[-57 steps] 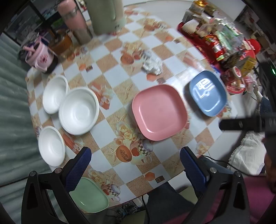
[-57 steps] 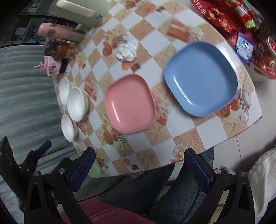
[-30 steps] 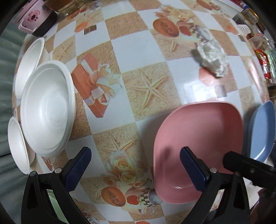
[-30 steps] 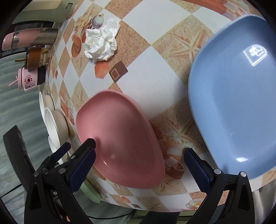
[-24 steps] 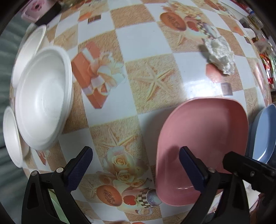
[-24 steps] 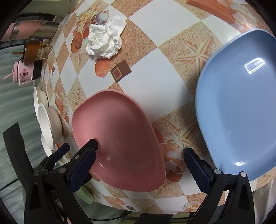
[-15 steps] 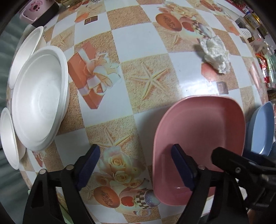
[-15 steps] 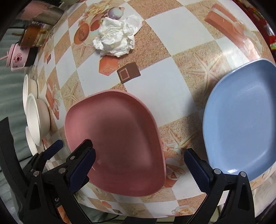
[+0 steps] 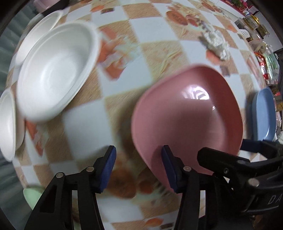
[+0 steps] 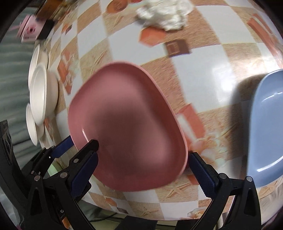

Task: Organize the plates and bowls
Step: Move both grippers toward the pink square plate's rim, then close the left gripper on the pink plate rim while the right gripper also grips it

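Observation:
A pink square plate [image 9: 187, 113] lies on the checkered table and also fills the middle of the right wrist view [image 10: 127, 127]. My left gripper [image 9: 139, 168] is open; its right finger touches the plate's near left rim. My right gripper [image 10: 141, 171] is open with its jaws astride the plate's near edge. A blue plate [image 9: 263, 113] lies to the right and shows in the right wrist view [image 10: 265, 127]. A big white bowl [image 9: 54, 77] and two smaller white bowls [image 9: 7, 122] stand at the left. A green plate [image 9: 32, 196] peeks out at the bottom left.
A crumpled white tissue [image 10: 164, 14] lies on the table beyond the pink plate. A pink mug [image 10: 30, 28] stands at the far left. Packaged goods [image 9: 256, 23] crowd the far right. The table's near edge [image 10: 159, 215] runs just under my grippers.
Both grippers have come down and closer to the pink plate. My left gripper's jaws have narrowed and shifted left. The right gripper now straddles the plate's near edge.

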A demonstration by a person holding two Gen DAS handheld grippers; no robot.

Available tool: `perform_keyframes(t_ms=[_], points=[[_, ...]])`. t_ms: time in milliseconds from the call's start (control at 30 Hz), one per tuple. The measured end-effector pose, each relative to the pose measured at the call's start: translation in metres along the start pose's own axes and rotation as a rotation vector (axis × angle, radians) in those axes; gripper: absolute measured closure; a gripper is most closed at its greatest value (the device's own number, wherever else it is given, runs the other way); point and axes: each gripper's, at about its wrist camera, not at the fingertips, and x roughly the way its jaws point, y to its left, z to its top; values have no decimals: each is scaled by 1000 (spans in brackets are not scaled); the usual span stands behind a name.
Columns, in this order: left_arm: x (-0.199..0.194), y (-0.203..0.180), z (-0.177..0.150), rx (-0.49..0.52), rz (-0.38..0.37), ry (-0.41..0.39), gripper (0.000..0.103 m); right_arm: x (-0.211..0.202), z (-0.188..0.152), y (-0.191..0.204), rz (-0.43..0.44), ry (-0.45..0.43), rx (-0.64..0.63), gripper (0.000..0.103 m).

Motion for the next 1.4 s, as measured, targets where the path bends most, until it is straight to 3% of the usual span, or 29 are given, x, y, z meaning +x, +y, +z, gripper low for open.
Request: perform_keyframes(t_ms=[167, 300, 400, 433, 533, 733, 867, 1000, 1100, 1167, 1200, 1233, 1267, 1333, 1400], points=[[6, 49, -50, -38, 28, 4, 42, 18, -27, 44, 7, 46, -120, 0], [6, 78, -72, -144, 25, -10, 34, 4, -31, 67, -134, -52, -245, 0], [4, 91, -88, -261, 21, -17, 31, 2, -20, 84, -224, -68, -367, 0], [3, 95, -106, -290, 14, -17, 31, 1, -14, 89, -241, -69, -398, 0], [13, 102, -118, -409, -14, 6, 31, 9, 1, 113, -273, -61, -509, 0], [43, 122, -134, -567, -88, 65, 31, 49, 23, 155, -383, 7, -765, 0], [55, 120, -134, -552, -53, 59, 27, 78, 10, 171, -418, 21, -807, 0], [64, 121, -136, -533, -28, 71, 26, 77, 16, 171, -437, 49, -797, 0], [70, 105, -125, -492, -15, 66, 26, 64, 11, 159, -419, 12, -790, 13], [71, 100, -109, -477, -14, 69, 26, 65, -3, 163, -397, -15, -801, 30], [72, 95, -103, -472, -12, 72, 26, 62, -6, 163, -393, -26, -807, 48], [69, 95, -99, -461, -8, 74, 26, 59, -7, 160, -397, -27, -796, 56], [65, 90, -92, -445, -5, 74, 26, 58, -6, 156, -380, -28, -758, 60], [70, 90, -90, -412, 6, 71, 26, 54, -4, 142, -338, -23, -670, 81], [70, 88, -82, -391, 3, 77, 25, 52, -8, 117, -245, 20, -527, 88]])
